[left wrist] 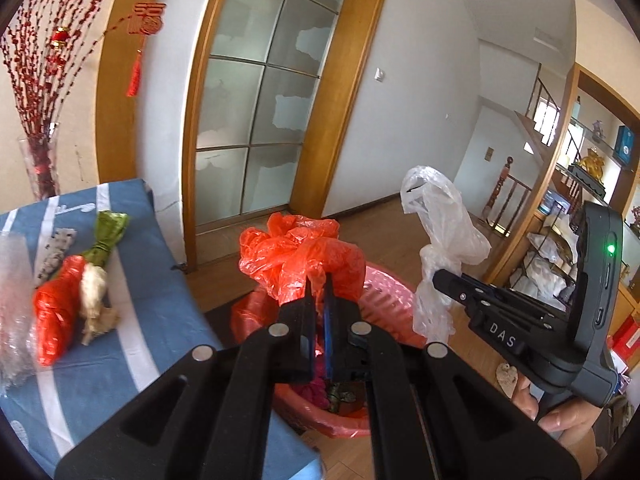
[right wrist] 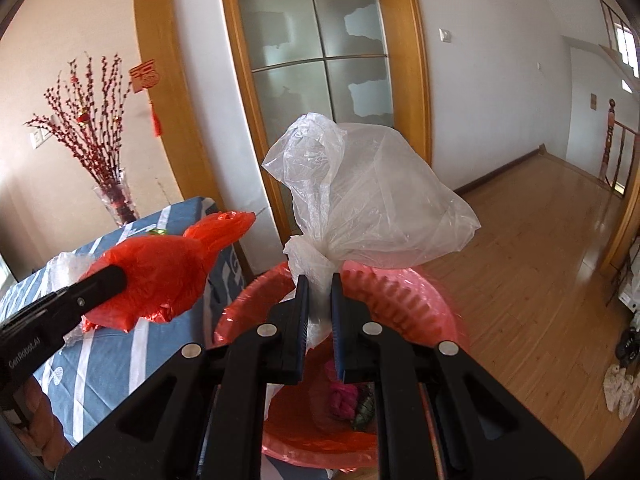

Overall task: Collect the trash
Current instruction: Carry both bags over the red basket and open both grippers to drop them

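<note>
My left gripper is shut on a crumpled red plastic bag and holds it above the pink trash bin; the same bag shows in the right wrist view. My right gripper is shut on a clear white plastic bag over the bin's rim; that bag also shows in the left wrist view. The bin has a red liner and some trash inside. More trash lies on the blue-clothed table: a red wrapper, a green and white bundle and bubble wrap.
A glass vase of red branches stands at the table's back left. A frosted glass door is behind the bin. Wooden floor stretches right toward a stair railing and shelves.
</note>
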A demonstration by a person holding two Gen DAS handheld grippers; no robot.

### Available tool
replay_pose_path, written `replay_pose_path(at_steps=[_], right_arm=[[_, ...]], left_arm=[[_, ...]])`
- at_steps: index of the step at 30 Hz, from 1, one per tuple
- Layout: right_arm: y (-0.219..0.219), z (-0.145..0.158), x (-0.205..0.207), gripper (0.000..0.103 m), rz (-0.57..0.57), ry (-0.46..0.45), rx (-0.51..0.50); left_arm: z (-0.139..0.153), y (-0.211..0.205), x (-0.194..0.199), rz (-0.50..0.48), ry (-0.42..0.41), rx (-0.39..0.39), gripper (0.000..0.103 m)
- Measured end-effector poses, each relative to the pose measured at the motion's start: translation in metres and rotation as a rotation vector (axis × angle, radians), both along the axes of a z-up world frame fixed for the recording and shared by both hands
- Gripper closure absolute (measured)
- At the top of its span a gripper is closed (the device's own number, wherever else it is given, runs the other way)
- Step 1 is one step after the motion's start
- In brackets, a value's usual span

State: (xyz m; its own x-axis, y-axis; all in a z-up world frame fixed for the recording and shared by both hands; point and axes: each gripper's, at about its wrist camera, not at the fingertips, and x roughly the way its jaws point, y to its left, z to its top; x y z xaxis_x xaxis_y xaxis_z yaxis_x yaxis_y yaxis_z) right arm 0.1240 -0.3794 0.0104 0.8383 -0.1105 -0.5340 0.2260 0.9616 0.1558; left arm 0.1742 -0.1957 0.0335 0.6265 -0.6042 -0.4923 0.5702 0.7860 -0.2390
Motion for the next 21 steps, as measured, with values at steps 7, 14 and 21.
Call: replay_pose_path(at_steps=[7, 14, 21], right_arm=[[-0.013, -0.005, 0.004, 0.092, -0.023, 0.016, 0.008], [-0.028, -0.017, 0.011, 0.090, -0.045, 0.043, 0.056], [-0.038, -0.030, 0.009, 0.074, -0.075, 0.069, 0.090]], left_arm=[[-0.014, -0.020, 0.001, -0.031, 0.032, -0.006, 0.099], [-0.029, -0.038, 0.006, -0.057, 0.068, 0.018, 0.094], [-0.038, -0.032, 0.012, -0.012, 0.083, 0.051, 0.070]])
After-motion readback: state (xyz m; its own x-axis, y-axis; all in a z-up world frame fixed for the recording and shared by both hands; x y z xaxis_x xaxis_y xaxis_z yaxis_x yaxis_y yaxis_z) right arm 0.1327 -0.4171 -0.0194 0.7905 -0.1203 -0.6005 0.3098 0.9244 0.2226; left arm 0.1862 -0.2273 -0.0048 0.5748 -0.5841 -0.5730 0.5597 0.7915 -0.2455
